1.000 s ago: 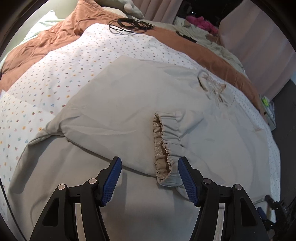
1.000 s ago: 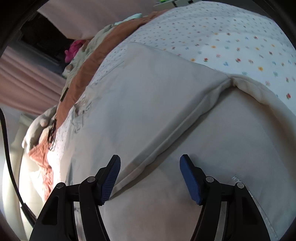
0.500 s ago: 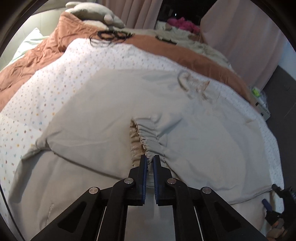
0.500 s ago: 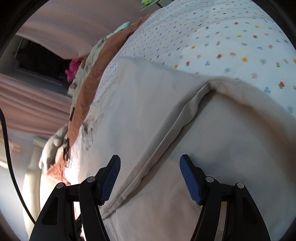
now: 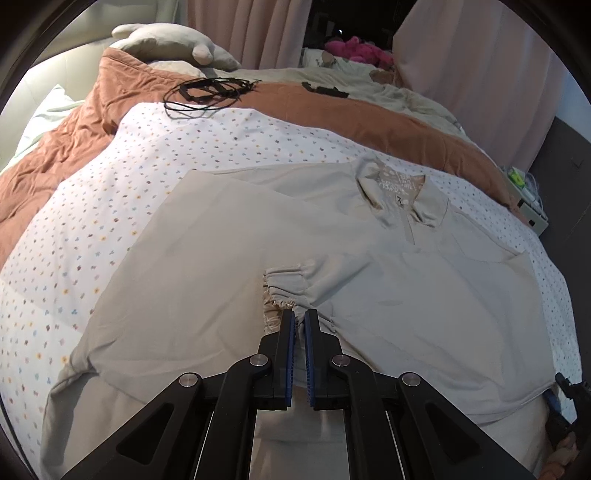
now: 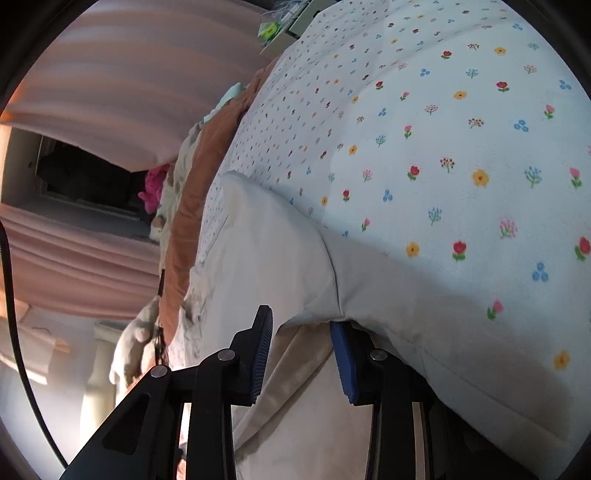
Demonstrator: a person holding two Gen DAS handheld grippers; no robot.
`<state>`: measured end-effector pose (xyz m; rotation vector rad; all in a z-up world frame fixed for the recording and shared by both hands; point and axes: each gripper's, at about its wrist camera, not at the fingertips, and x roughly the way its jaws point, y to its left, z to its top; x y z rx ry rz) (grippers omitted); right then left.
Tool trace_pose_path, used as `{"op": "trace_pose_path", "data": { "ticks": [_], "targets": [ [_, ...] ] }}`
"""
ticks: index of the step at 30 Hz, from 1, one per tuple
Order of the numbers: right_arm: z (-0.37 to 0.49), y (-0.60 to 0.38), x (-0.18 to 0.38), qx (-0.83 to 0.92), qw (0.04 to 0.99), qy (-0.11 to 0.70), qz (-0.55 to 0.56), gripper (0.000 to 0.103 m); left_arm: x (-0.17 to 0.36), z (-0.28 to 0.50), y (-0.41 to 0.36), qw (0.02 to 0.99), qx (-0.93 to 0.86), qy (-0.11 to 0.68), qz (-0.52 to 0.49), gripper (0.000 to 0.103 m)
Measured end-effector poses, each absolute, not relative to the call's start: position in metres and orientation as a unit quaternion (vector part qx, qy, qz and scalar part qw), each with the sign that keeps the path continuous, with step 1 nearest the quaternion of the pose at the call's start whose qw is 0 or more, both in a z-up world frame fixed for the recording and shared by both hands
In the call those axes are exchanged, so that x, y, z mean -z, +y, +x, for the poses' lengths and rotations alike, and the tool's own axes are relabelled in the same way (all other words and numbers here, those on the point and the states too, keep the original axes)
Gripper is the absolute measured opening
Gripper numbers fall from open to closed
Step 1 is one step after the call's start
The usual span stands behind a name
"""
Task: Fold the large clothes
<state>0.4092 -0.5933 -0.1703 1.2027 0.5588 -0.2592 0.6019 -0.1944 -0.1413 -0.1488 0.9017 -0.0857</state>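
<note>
While my left gripper (image 5: 299,323) sits pressed together on the elastic cuff (image 5: 286,288) of a sleeve folded across the beige jacket (image 5: 221,258), I see the gathered fabric caught between its blue pads. My right gripper (image 6: 301,332) is closing, its jaws apart with the jacket's folded side edge (image 6: 310,310) between them; one pad sits under the fold, and I cannot tell whether the pads press on the cloth. In the left view, that gripper shows small at the jacket's right corner. Beyond the cuff, the jacket lies spread flat, front up, on a white floral quilt (image 5: 92,229), its collar (image 5: 399,192) pointing away from me. Farther off lies a rust-brown blanket (image 5: 74,140) with a coil of black cable (image 5: 207,92) on it, then a plush toy (image 5: 173,40) and pink curtains (image 5: 266,29).
</note>
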Motion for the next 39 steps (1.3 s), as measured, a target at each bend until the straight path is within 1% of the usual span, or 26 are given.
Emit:
{"op": "trace_pose_path", "data": {
  "ticks": [6, 8, 10, 11, 12, 13, 15, 17, 18, 19, 21, 22, 23, 24, 33, 37, 39],
  "targets": [
    [0.404, -0.604, 0.171, 0.127, 0.784, 0.249, 0.555, 0.032, 0.160, 0.606, -0.200, 0.883, 0.041, 0.465, -0.048, 0.005],
    [0.402, -0.604, 0.170, 0.144, 0.776, 0.266, 0.553, 0.032, 0.165, 0.603, -0.197, 0.877, 0.042, 0.476, -0.048, 0.006],
    [0.399, -0.599, 0.167, 0.150, 0.771, 0.280, 0.553, 0.040, 0.170, 0.603, -0.191, 0.870, 0.039, 0.489, -0.053, 0.006],
    [0.399, -0.596, 0.165, 0.142, 0.771, 0.281, 0.553, 0.055, 0.172, 0.603, -0.188, 0.867, 0.036, 0.494, -0.056, 0.006],
    [0.398, -0.596, 0.164, 0.135, 0.773, 0.282, 0.552, 0.066, 0.174, 0.603, -0.183, 0.864, 0.033, 0.499, -0.061, 0.006],
    [0.399, -0.594, 0.162, 0.129, 0.776, 0.283, 0.549, 0.068, 0.174, 0.602, -0.178, 0.861, 0.033, 0.503, -0.069, 0.007],
    [0.403, -0.590, 0.159, 0.127, 0.780, 0.295, 0.537, 0.069, 0.171, 0.601, -0.169, 0.855, 0.035, 0.511, -0.082, 0.009],
    [0.404, -0.588, 0.159, 0.125, 0.780, 0.300, 0.534, 0.069, 0.165, 0.596, -0.160, 0.855, 0.035, 0.509, -0.093, 0.018],
    [0.404, -0.587, 0.159, 0.123, 0.780, 0.303, 0.534, 0.069, 0.159, 0.591, -0.154, 0.858, 0.035, 0.502, -0.097, 0.033],
    [0.404, -0.584, 0.157, 0.119, 0.782, 0.307, 0.530, 0.069, 0.153, 0.586, -0.150, 0.862, 0.034, 0.495, -0.099, 0.054],
    [0.402, -0.576, 0.152, 0.113, 0.792, 0.316, 0.511, 0.070, 0.136, 0.571, -0.139, 0.876, 0.029, 0.471, -0.099, 0.075],
    [0.399, -0.571, 0.148, 0.112, 0.799, 0.319, 0.497, 0.073, 0.129, 0.565, -0.135, 0.881, 0.027, 0.462, -0.099, 0.078],
    [0.396, -0.568, 0.144, 0.112, 0.804, 0.321, 0.488, 0.079, 0.122, 0.557, -0.130, 0.885, 0.025, 0.455, -0.099, 0.078],
    [0.392, -0.564, 0.141, 0.109, 0.810, 0.321, 0.479, 0.081, 0.116, 0.550, -0.124, 0.886, 0.024, 0.453, -0.102, 0.078],
    [0.352, -0.535, 0.127, 0.073, 0.830, 0.323, 0.449, 0.082, 0.081, 0.485, -0.075, 0.892, 0.019, 0.435, -0.124, 0.078],
    [0.324, -0.525, 0.108, 0.082, 0.848, 0.300, 0.429, 0.082, 0.069, 0.451, -0.053, 0.902, 0.012, 0.410, -0.137, 0.078],
    [0.312, -0.519, 0.098, 0.064, 0.855, 0.299, 0.418, 0.082, 0.062, 0.434, -0.047, 0.910, 0.008, 0.394, -0.127, 0.078]
  ]
}}
